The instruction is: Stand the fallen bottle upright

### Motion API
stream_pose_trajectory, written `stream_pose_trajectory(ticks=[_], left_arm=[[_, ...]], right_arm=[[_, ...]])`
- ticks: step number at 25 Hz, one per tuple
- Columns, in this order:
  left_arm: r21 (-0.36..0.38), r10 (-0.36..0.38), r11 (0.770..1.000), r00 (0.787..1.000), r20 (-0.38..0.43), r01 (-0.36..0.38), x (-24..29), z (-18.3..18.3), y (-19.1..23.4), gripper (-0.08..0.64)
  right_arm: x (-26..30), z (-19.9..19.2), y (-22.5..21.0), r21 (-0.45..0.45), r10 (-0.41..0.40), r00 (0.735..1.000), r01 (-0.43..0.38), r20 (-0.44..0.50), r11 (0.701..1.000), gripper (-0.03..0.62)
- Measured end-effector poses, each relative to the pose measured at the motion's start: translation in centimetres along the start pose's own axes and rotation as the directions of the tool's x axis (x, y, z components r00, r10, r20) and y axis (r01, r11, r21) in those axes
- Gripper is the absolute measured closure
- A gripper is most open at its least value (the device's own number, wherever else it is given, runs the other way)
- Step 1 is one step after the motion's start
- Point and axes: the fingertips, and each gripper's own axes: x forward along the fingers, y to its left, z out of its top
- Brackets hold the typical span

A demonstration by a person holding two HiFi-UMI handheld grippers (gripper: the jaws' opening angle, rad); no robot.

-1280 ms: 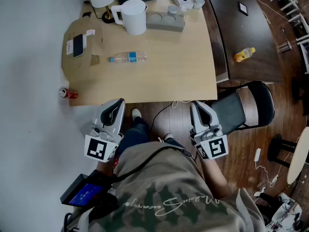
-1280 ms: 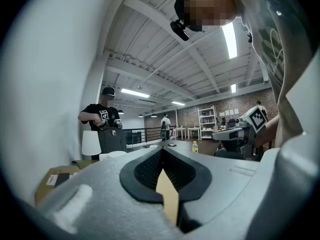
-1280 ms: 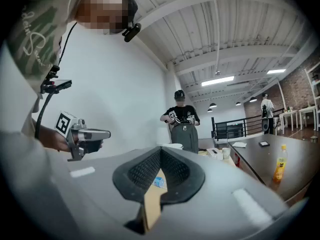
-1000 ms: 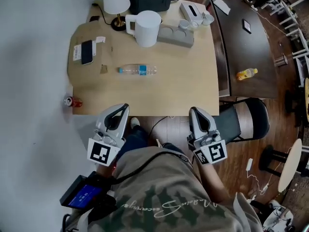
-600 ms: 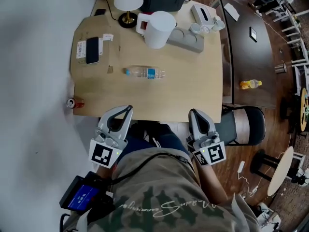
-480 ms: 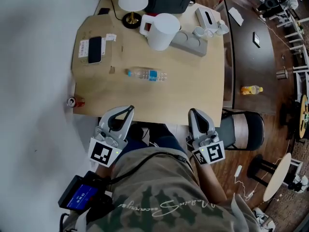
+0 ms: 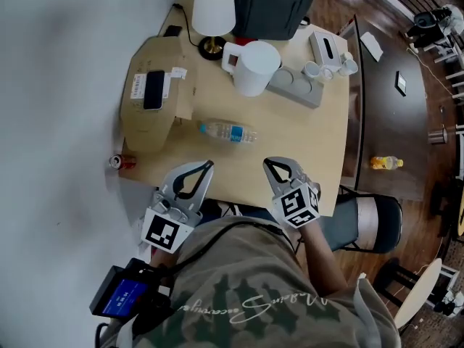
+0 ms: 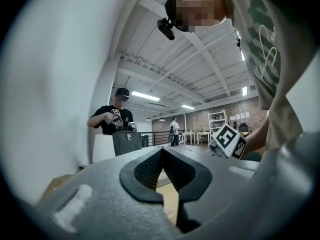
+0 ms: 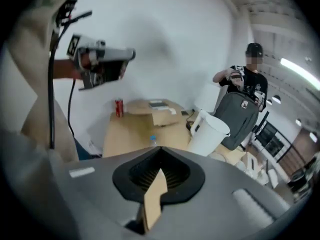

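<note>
A clear plastic bottle with a blue label and blue cap lies on its side near the middle of the light wooden table, cap to the left. In the right gripper view only its cap end shows above the jaws. Both grippers hover at the table's near edge, short of the bottle. My left gripper is shut and empty, its tips meeting. My right gripper is also shut and empty, tilted down toward the table.
A white pitcher, a lamp and a black backpack stand at the back. A cardboard box carrying a phone sits left, with a red can at the corner. A grey cup tray and a chair are right.
Both grippers came forward to the table's near edge. The right one swung left, dipped and rolled, so its marker cube now faces up. The bottle has not moved on the table.
</note>
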Motion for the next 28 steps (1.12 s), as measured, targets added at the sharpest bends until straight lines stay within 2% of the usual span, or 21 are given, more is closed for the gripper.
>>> stream_pose_trajectory(ticks=[2,4,5,6,9,11,13,15,16,18,23,25,26,28], left_arm=[[0.0,0.003,1.0,1.0,0.005,-0.003,1.0,0.2,-0.1,0.558],[0.011,0.004,1.0,1.0,-0.006,-0.004,1.8,0.4,-0.2,0.558],[0.023,0.008,1.0,1.0,-0.015,-0.008,2.0,0.5,-0.2,0.558],[0.032,0.015,0.999,1.0,-0.021,-0.015,2.2,0.4,-0.1,0.558],[0.017,0.054,0.998,0.998,-0.024,-0.054,2.8,0.1,0.6,0.558],[0.003,0.074,0.997,0.997,-0.027,-0.074,3.1,0.0,0.7,0.558],[0.0,0.096,0.995,0.994,-0.043,-0.096,3.1,-0.2,1.0,0.558],[-0.006,0.124,0.992,0.991,-0.058,-0.125,3.0,-0.4,1.5,0.558],[-0.011,0.138,0.99,0.989,-0.061,-0.139,2.9,-0.5,1.9,0.558],[-0.025,0.164,0.986,0.984,-0.061,-0.166,2.7,-0.7,2.4,0.558],[-0.038,0.184,0.982,0.98,-0.078,-0.187,1.9,-1.2,2.6,0.558],[-0.041,0.161,0.985,0.983,-0.088,-0.165,1.8,-1.4,2.3,0.558],[-0.043,0.152,0.987,0.984,-0.093,-0.157,1.7,-1.6,2.2,0.557],[-0.052,0.149,0.987,0.984,-0.1,-0.155,1.6,-1.9,2.3,0.557]], right_arm=[[1.8,-1.3,-1.1,-0.102,-0.011,0.998,0.004,-0.063,0.995,0.588],[3.4,-0.8,-1.7,-0.155,0.01,0.999,-0.017,-0.047,0.988,0.586],[4.4,-0.5,-1.6,-0.167,0.04,0.998,-0.047,-0.044,0.985,0.556],[5.5,-0.5,-1.4,-0.175,0.076,0.996,-0.084,-0.055,0.981,0.449],[9.4,-1.5,-0.6,-0.245,0.156,0.978,-0.187,-0.141,0.951,0.421],[12.2,-2.7,-0.6,-0.306,0.178,0.962,-0.237,-0.206,0.922,0.364],[14.8,-3.6,-0.6,-0.317,0.208,0.942,-0.288,-0.264,0.904,0.335],[17.2,-4.8,-0.3,-0.29,0.255,0.901,-0.363,-0.351,0.885,0.33],[18.3,-5.6,0.0,-0.278,0.276,0.871,-0.405,-0.406,0.871,0.306],[20.5,-6.8,0.5,-0.274,0.294,0.818,-0.467,-0.494,0.841,0.296],[25.4,-9.2,2.1,-0.238,0.322,0.72,-0.559,-0.615,0.794,0.298],[26.9,-11.3,2.8,-0.244,0.296,0.691,-0.57,-0.659,0.785,0.298],[27.6,-12.3,3.1,-0.252,0.279,0.681,-0.571,-0.677,0.782,0.277],[28.5,-13.5,3.5,-0.248,0.266,0.654,-0.584,-0.708,0.773,0.29]])
